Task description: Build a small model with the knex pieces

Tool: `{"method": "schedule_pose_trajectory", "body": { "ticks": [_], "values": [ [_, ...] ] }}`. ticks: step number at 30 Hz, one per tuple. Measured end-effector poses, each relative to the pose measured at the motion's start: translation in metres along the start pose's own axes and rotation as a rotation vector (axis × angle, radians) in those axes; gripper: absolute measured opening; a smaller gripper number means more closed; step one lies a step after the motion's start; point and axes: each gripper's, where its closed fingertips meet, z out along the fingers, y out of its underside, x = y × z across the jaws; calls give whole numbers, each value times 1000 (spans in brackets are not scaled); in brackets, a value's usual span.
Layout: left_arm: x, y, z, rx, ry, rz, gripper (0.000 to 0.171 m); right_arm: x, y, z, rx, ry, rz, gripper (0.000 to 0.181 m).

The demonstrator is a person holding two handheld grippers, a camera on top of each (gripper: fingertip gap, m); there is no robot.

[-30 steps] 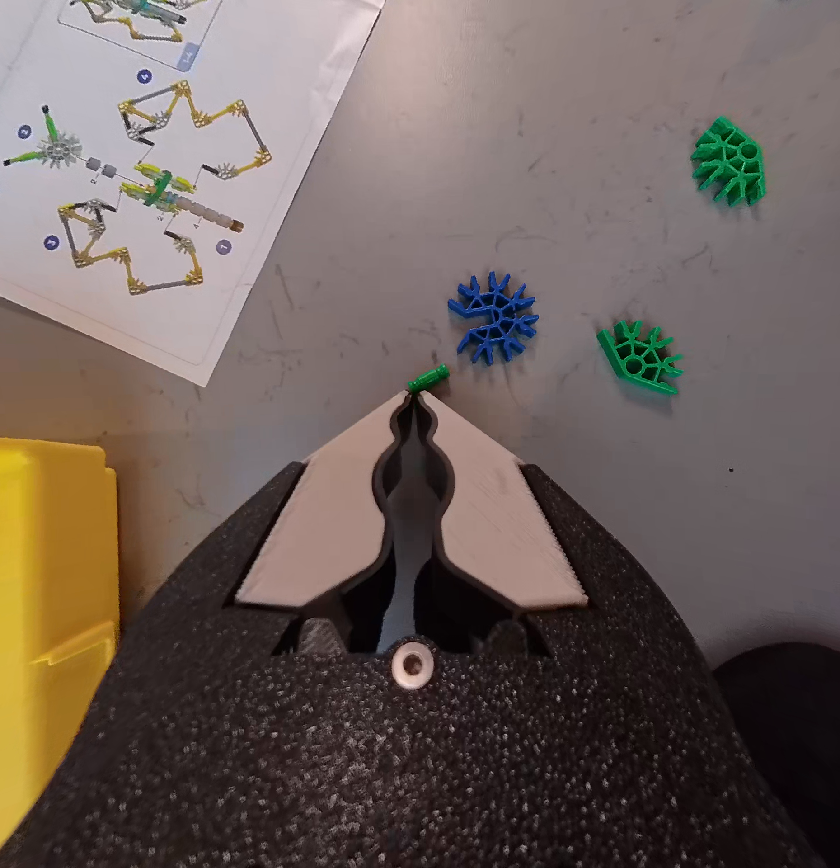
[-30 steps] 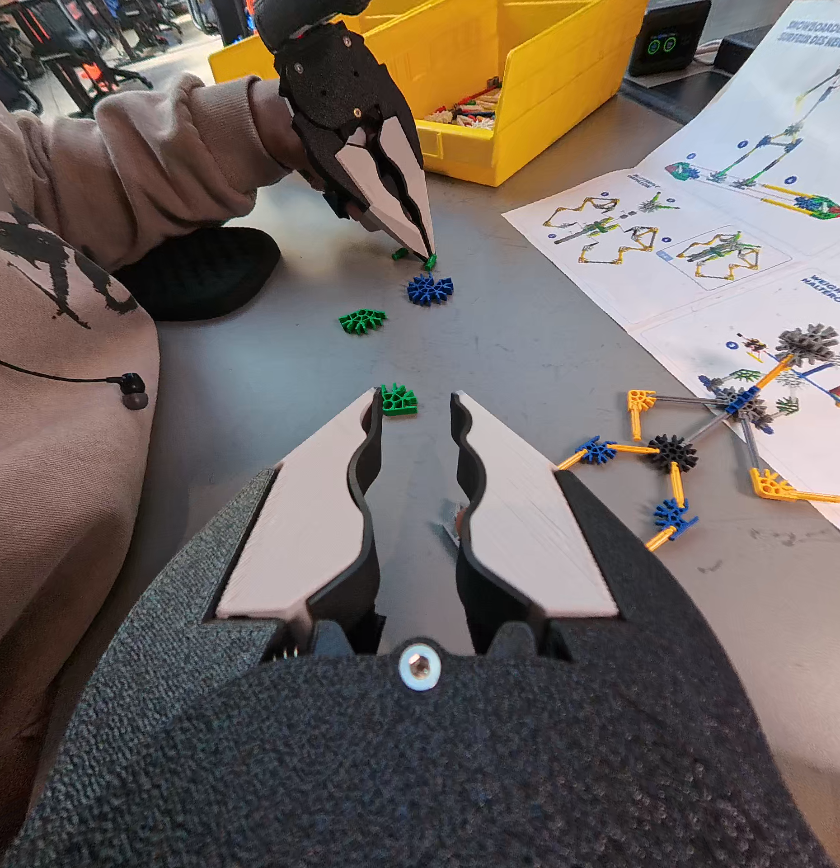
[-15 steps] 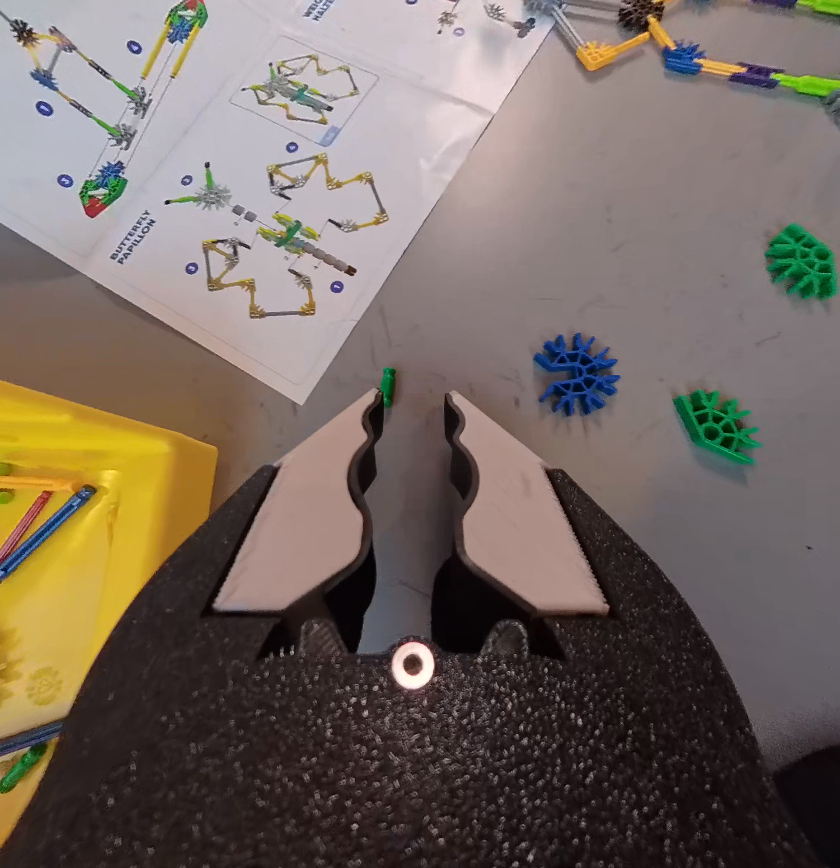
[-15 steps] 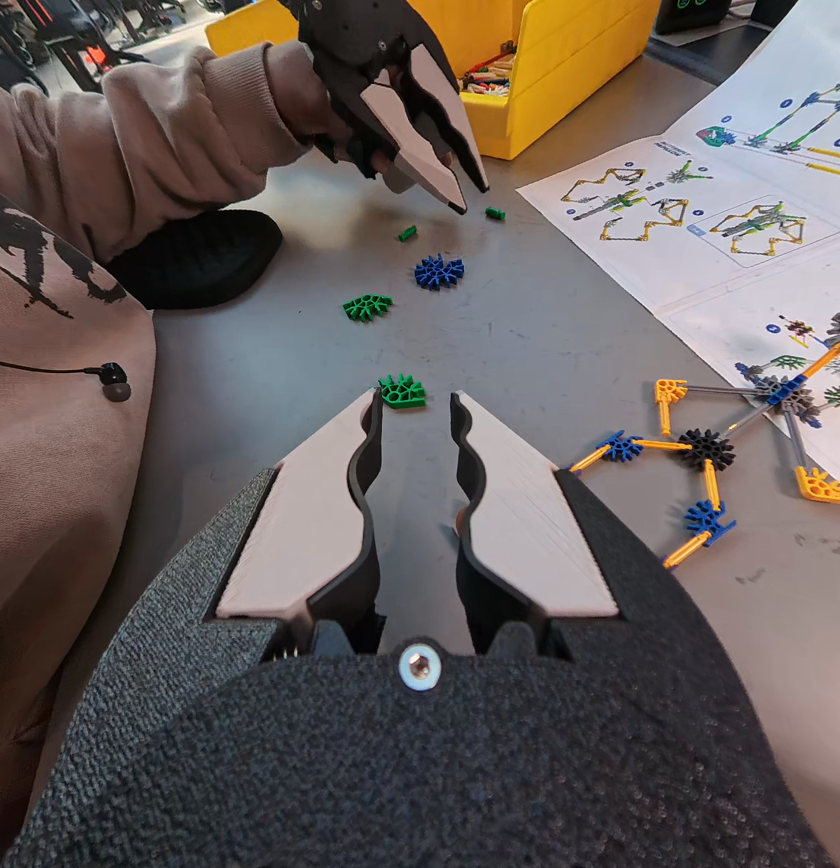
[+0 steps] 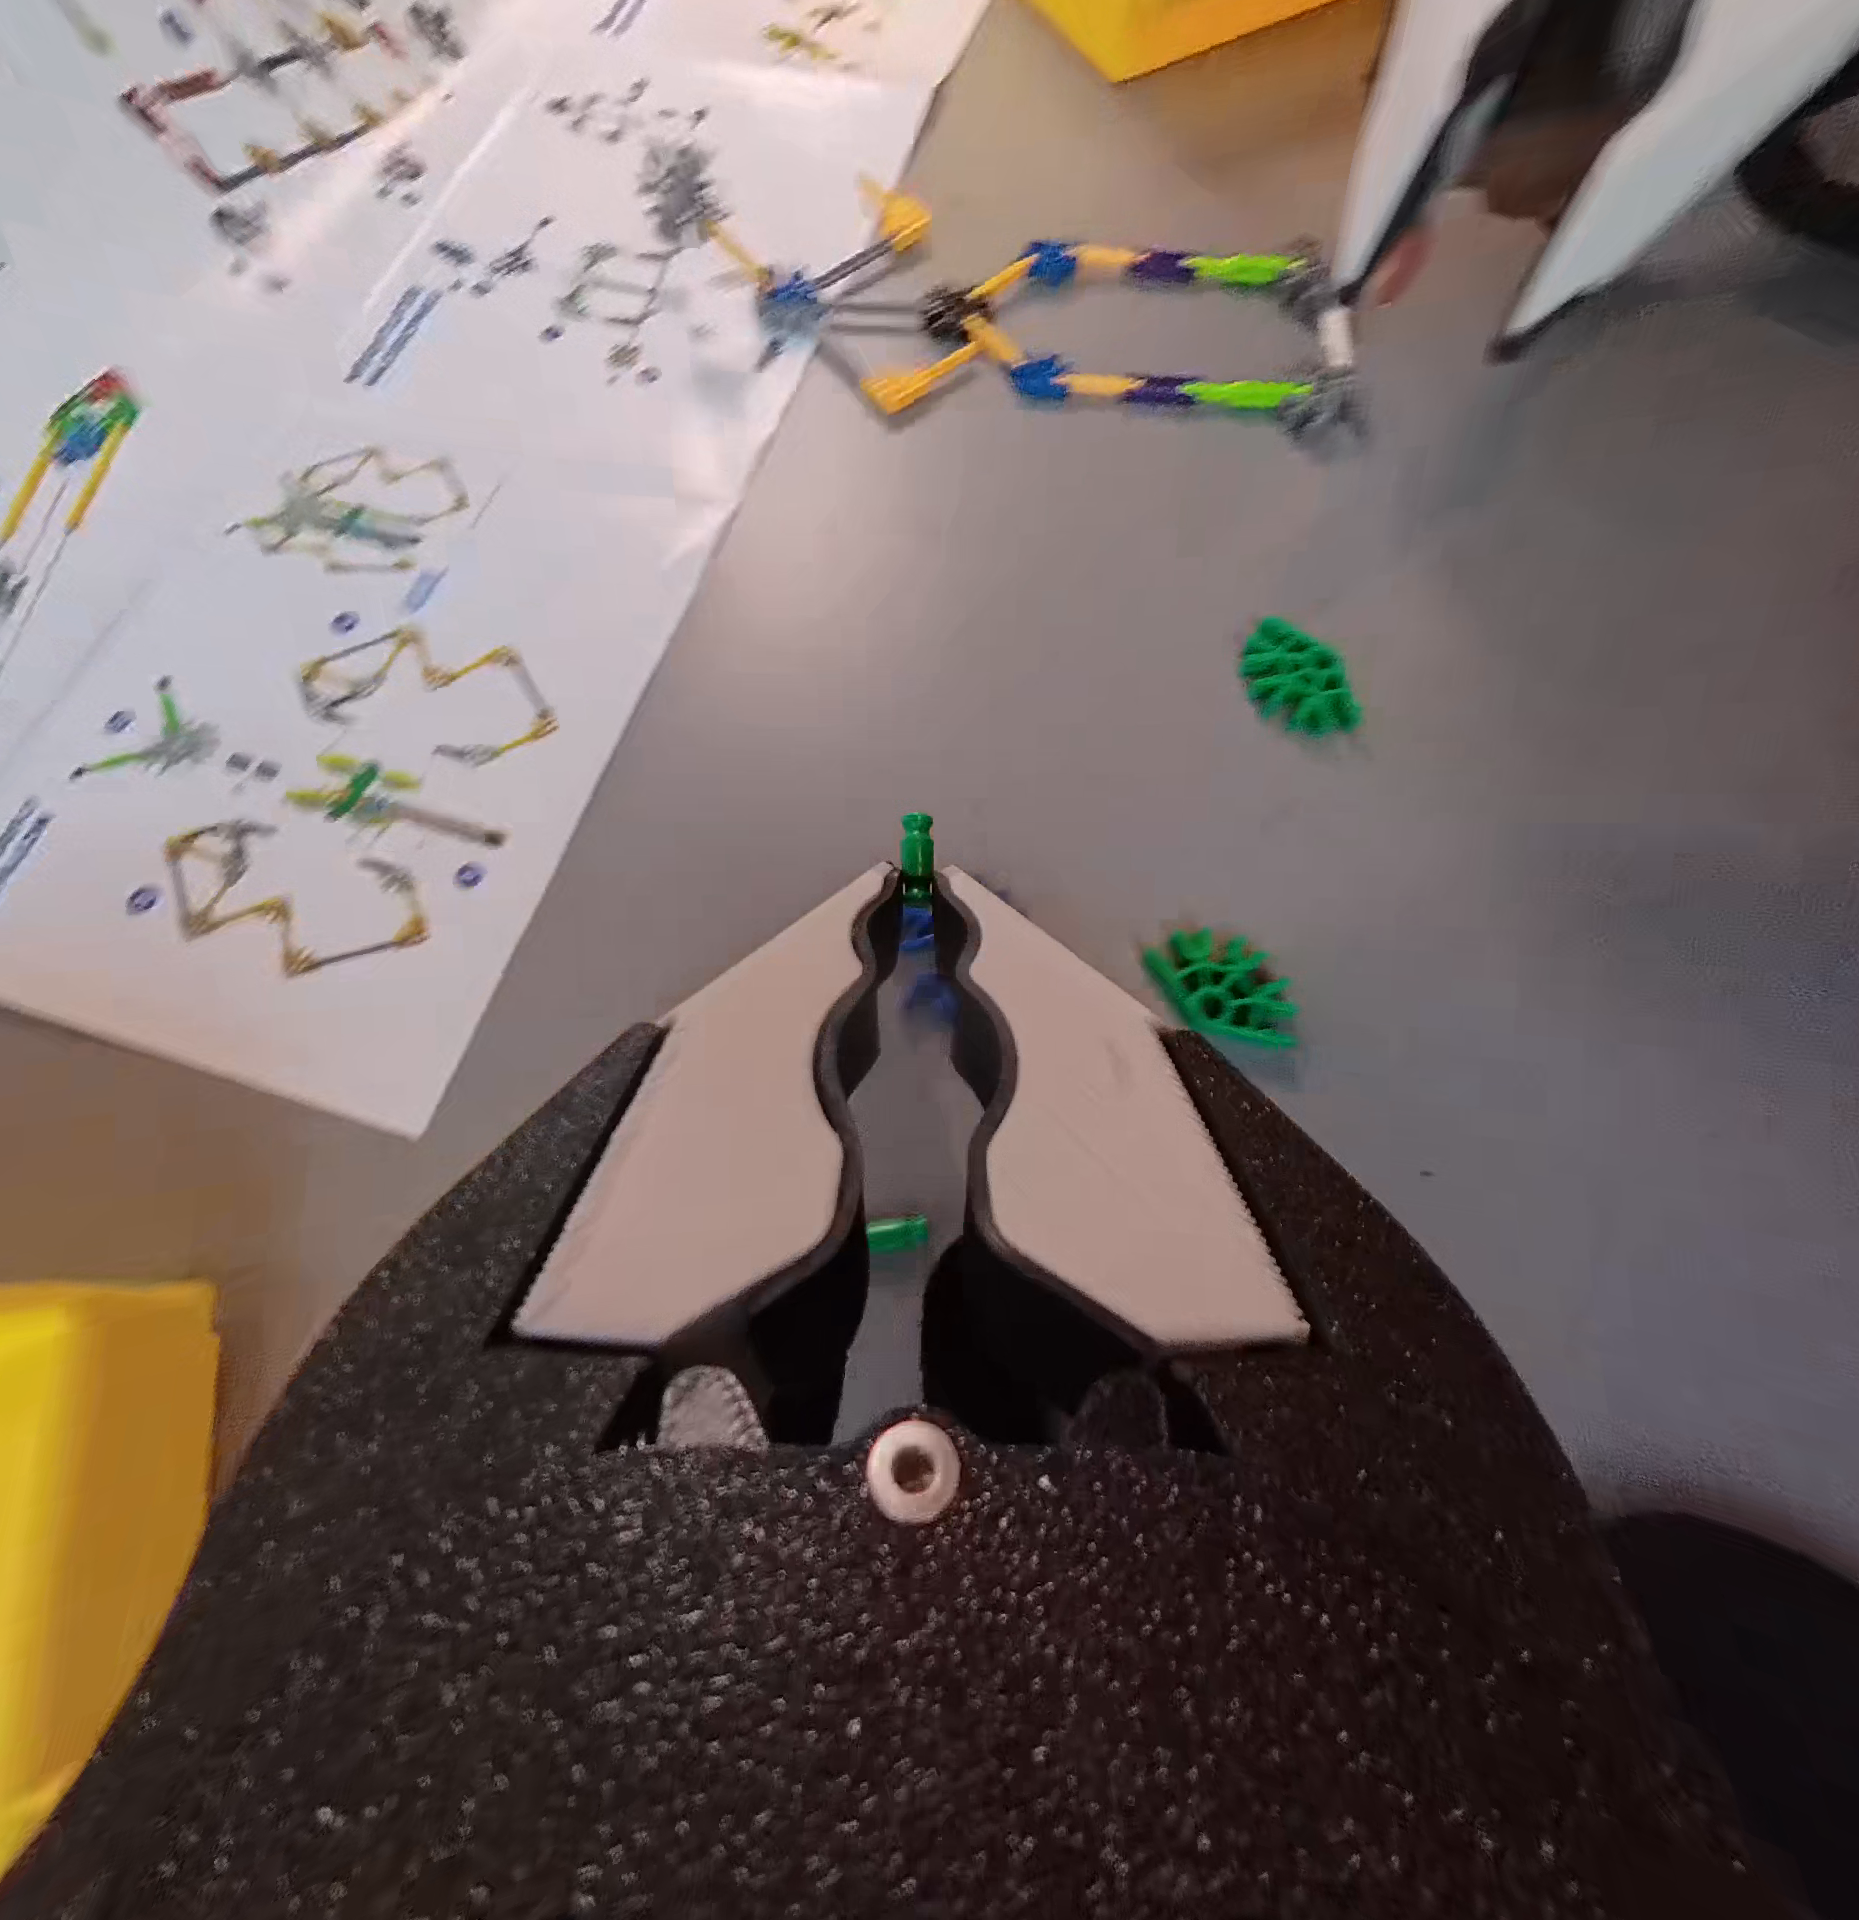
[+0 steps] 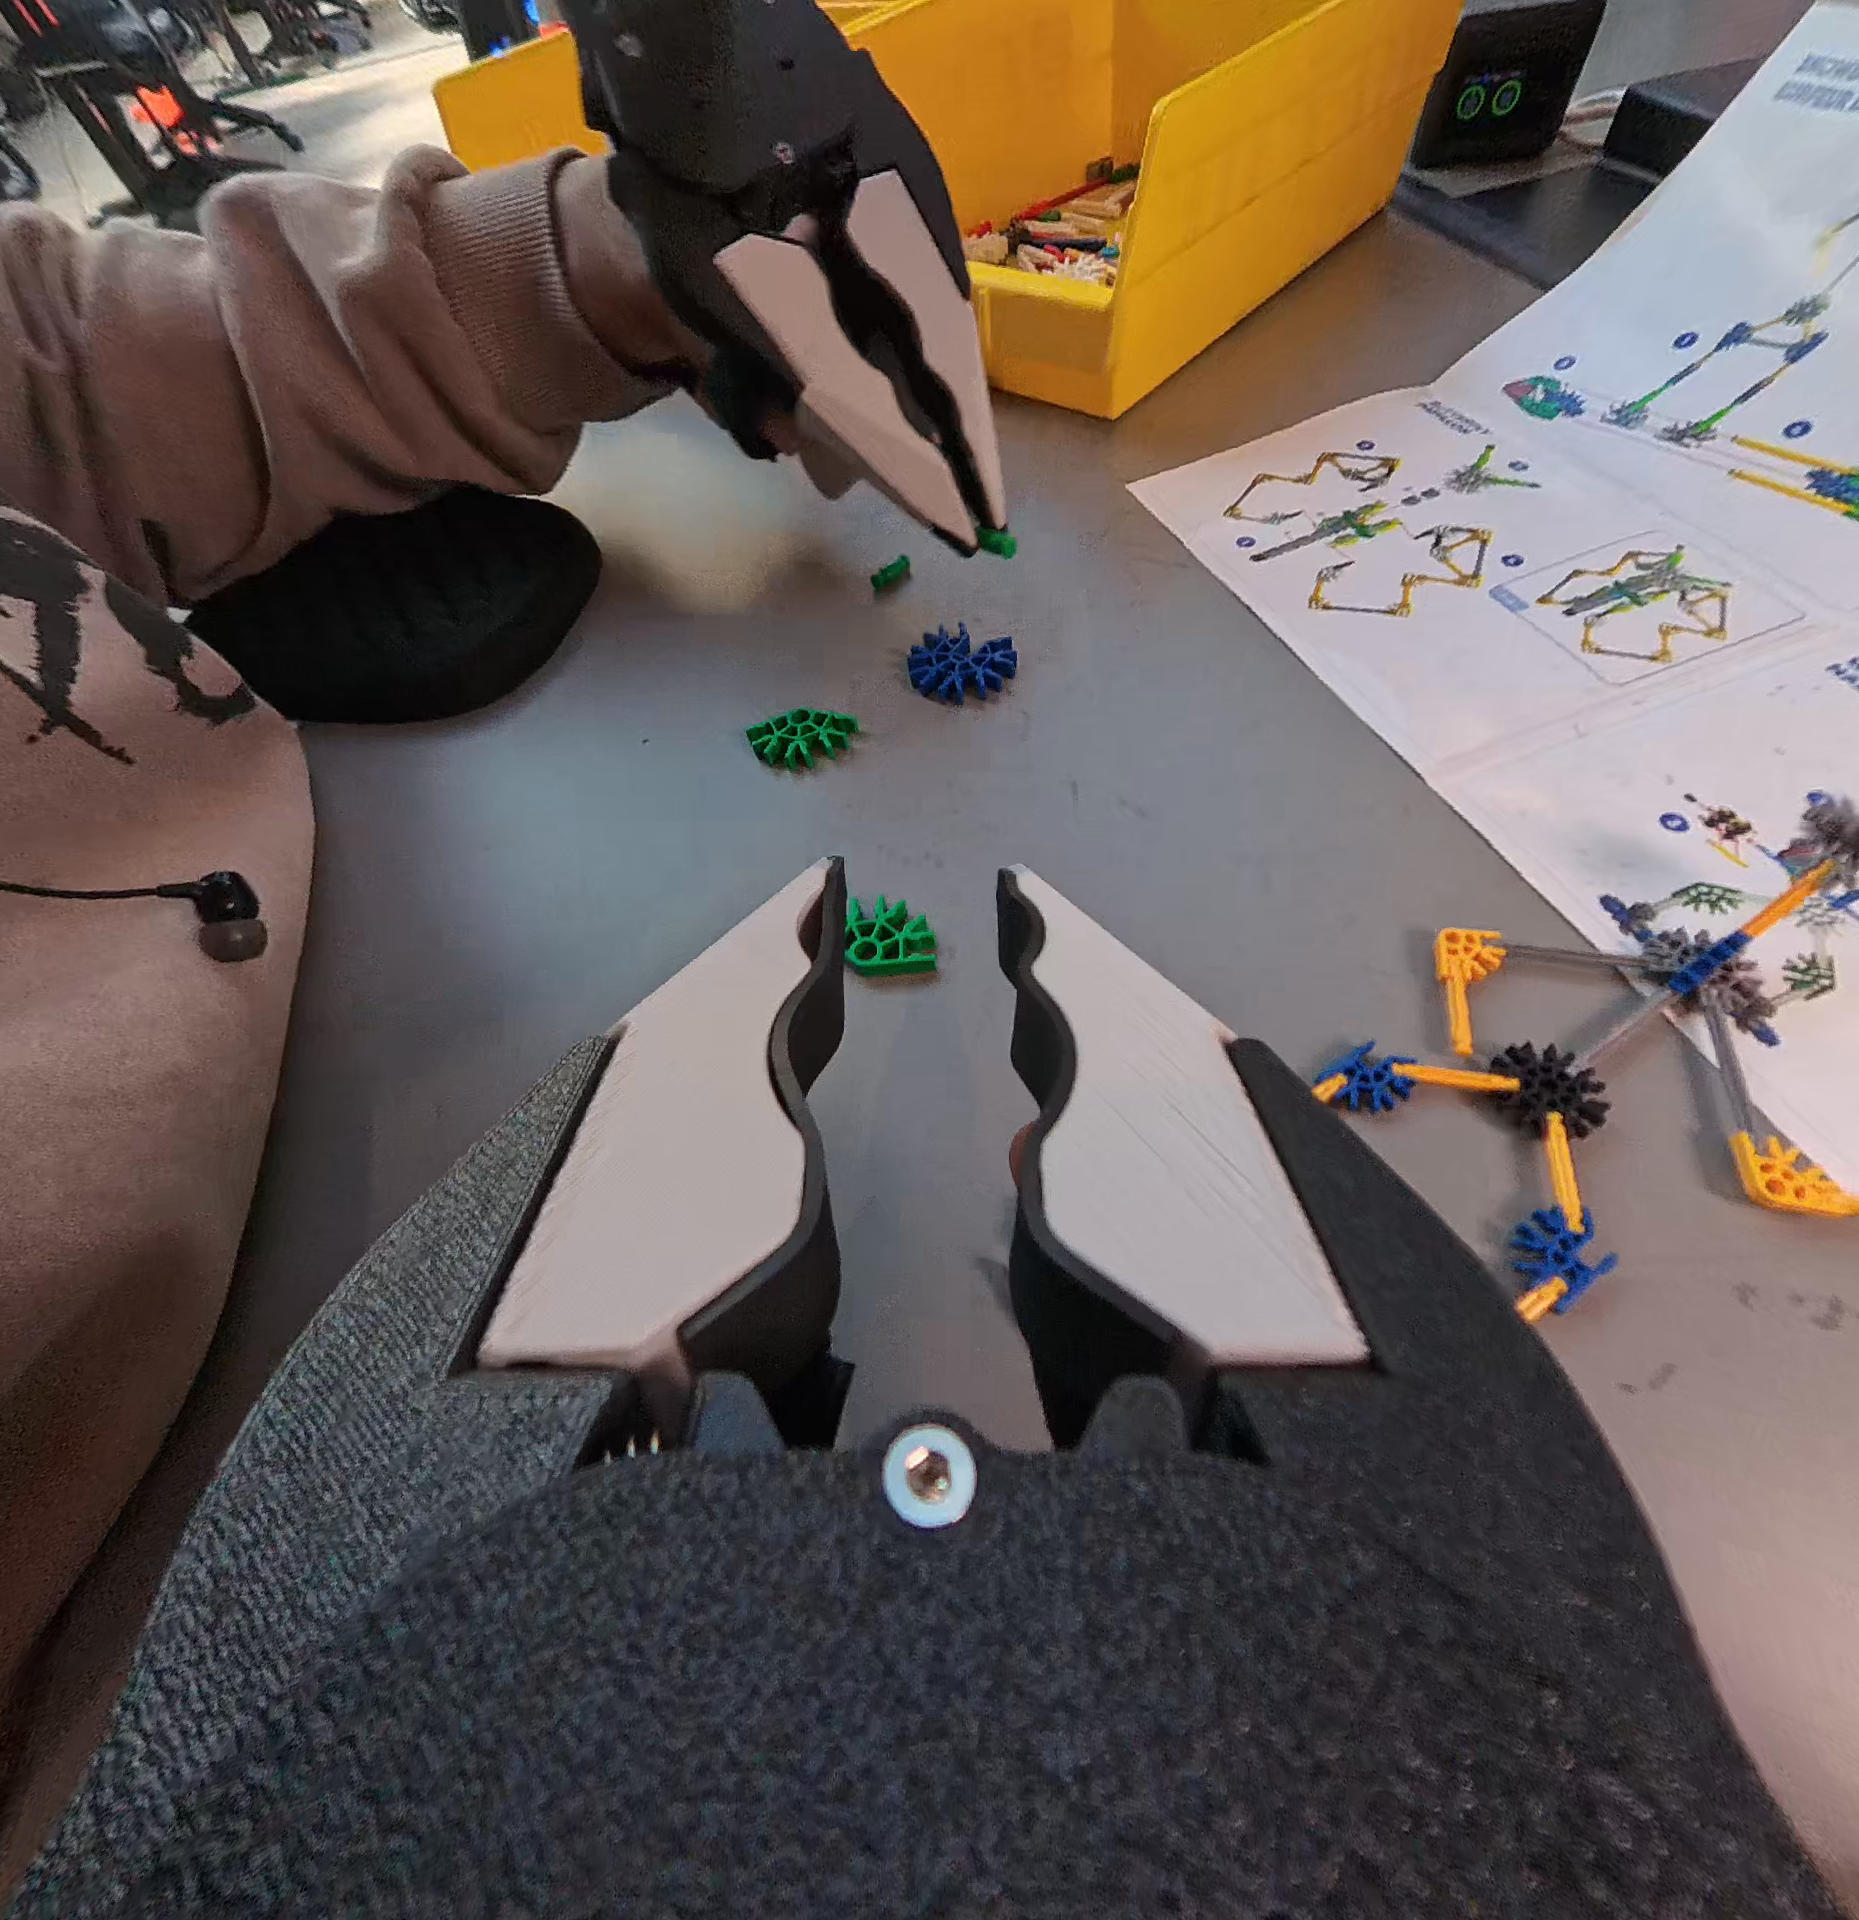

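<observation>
green short rod sits pinched at the tips of the left gripper, low over the grey desk. only the right wrist view shows the blue connector whole, and the right gripper with fingers apart around a green connector.

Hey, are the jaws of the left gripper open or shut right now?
Shut. The left gripper has its jaws pinched together on a small green rod, which sticks out past the tips. The right wrist view shows the same grip.
</observation>
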Motion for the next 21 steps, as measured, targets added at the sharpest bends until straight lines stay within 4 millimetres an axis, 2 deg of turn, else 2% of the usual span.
{"method": "schedule_pose_trajectory", "body": {
  "ticks": [3,7,12,17,21],
  "values": [
    [52,-19,3,17,119,84,5,-6,-11,24,-56,67,-160,36],
    [76,-15,15,-32,124,105,5,-26,-13,62,-129,24,-328,41],
    [82,-8,13,-13,140,95,5,-25,-6,87,-205,-20,-451,23],
    [78,-6,9,-2,139,99,5,-32,-8,100,-235,-101,-493,10],
    [74,0,5,9,153,77,6,-33,-8,107,-251,-132,-483,8]
  ]
}}
